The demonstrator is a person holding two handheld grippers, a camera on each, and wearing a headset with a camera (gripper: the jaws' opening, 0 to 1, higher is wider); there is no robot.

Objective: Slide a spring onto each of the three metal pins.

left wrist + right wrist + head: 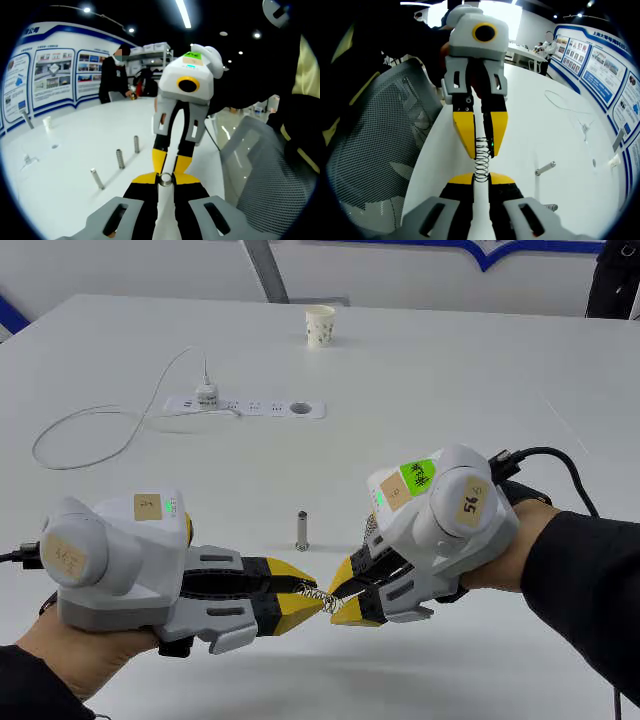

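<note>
A small steel spring [320, 598] hangs in the air between my two grippers, just above the white table [420, 410]. My left gripper [308, 598] is shut on one end and my right gripper [342, 600] is shut on the other, the yellow tips almost touching. In the right gripper view the spring [481, 159] runs from my own tips [481, 179] up into the left gripper [482, 145]. A bare metal pin [301, 530] stands just beyond the tips. The left gripper view shows a bare pin [97, 178] and two pins with springs on them [120, 159] [136, 144].
A white power strip [245, 407] with a plugged-in adapter and looping cable [90, 430] lies mid-table. A paper cup [319, 325] stands at the far edge. A mesh chair [375, 135] is beside the table, and a person [112, 75] stands at the far end.
</note>
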